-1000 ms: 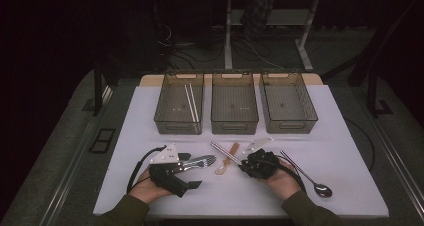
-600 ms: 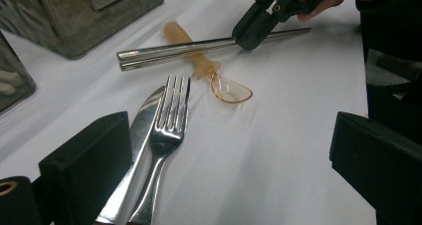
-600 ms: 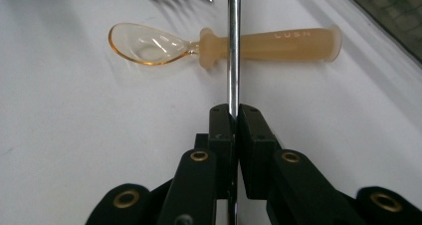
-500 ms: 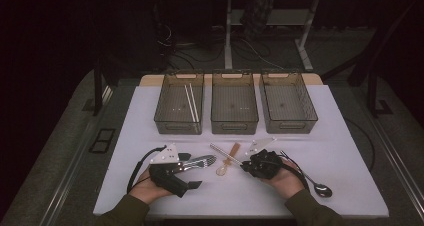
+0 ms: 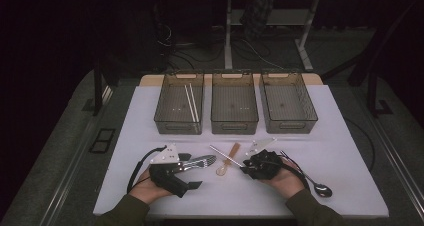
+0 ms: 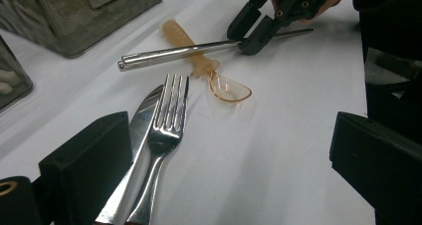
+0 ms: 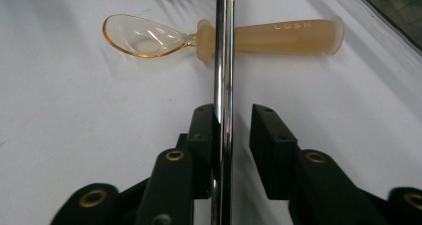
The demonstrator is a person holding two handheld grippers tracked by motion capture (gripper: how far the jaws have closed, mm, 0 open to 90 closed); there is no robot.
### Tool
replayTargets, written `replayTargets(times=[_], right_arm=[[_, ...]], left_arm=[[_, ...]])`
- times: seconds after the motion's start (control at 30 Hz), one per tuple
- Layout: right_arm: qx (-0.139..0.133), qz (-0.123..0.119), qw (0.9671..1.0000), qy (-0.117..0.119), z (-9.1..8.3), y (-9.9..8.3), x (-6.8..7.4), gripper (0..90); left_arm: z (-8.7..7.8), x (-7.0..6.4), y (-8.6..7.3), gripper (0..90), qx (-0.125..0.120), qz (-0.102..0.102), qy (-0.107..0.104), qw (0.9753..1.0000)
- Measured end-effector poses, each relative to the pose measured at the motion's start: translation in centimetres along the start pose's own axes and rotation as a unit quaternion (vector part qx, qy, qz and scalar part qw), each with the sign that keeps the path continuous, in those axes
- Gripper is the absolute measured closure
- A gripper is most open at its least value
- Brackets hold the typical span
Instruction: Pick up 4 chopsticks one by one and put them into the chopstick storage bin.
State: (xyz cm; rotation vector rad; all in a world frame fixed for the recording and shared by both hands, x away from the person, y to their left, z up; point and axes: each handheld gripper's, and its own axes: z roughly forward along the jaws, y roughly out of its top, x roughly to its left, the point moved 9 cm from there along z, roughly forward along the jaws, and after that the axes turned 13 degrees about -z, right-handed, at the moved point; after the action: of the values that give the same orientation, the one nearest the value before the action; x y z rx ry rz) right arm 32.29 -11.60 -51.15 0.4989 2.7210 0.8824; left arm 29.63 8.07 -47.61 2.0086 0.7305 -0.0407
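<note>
A pair of metal chopsticks (image 7: 223,60) lies across the handle of an orange plastic spoon (image 7: 149,36). My right gripper (image 7: 233,115) straddles them: the left jaw touches the metal and a small gap remains at the right jaw. In the high view this gripper (image 5: 246,165) sits at the chopsticks' (image 5: 223,155) near end. My left gripper (image 6: 224,130) stands wide open over a fork (image 6: 169,115) and a knife (image 6: 142,130) lying side by side near its left jaw. In the high view it (image 5: 192,171) rests on the table left of centre.
Three smoky plastic bins stand in a row at the back: the left one (image 5: 165,117) holds white chopsticks (image 5: 190,103), beside the middle (image 5: 234,123) and right (image 5: 300,117) bins. A metal spoon (image 5: 315,185) lies beside my right hand, near the table's front edge.
My right gripper has turned slightly and edged left along the chopsticks. The left gripper and the cutlery have stayed put.
</note>
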Motion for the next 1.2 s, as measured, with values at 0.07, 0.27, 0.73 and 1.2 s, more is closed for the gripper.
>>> replayTargets(times=[0.07, 0.27, 0.73, 1.2], right_arm=[[0.000, -0.002, 1.0000, 0.000, 0.0, 0.0, 0.0, 66.8], [-0.003, 0.001, 1.0000, 0.006, 0.0, 0.0, 0.1, 61.1], [-0.052, 0.027, 0.9980, 0.025, -3.8, -1.2, 0.3, 62.1], [-0.036, 0.033, 0.9979, 0.042, -3.5, -2.9, 0.2, 79.3]], left_arm=[[0.0, 0.0, 0.0, 1.9, 0.000, 0.000, 0.000, 1.0000], [0.0, 0.0, 0.0, 1.9, 0.000, 0.000, 0.000, 1.0000], [0.0, 0.1, 0.0, 1.9, -0.001, -0.001, 0.000, 1.0000], [0.0, 0.0, 0.0, 1.9, 0.000, 0.000, -0.001, 1.0000]])
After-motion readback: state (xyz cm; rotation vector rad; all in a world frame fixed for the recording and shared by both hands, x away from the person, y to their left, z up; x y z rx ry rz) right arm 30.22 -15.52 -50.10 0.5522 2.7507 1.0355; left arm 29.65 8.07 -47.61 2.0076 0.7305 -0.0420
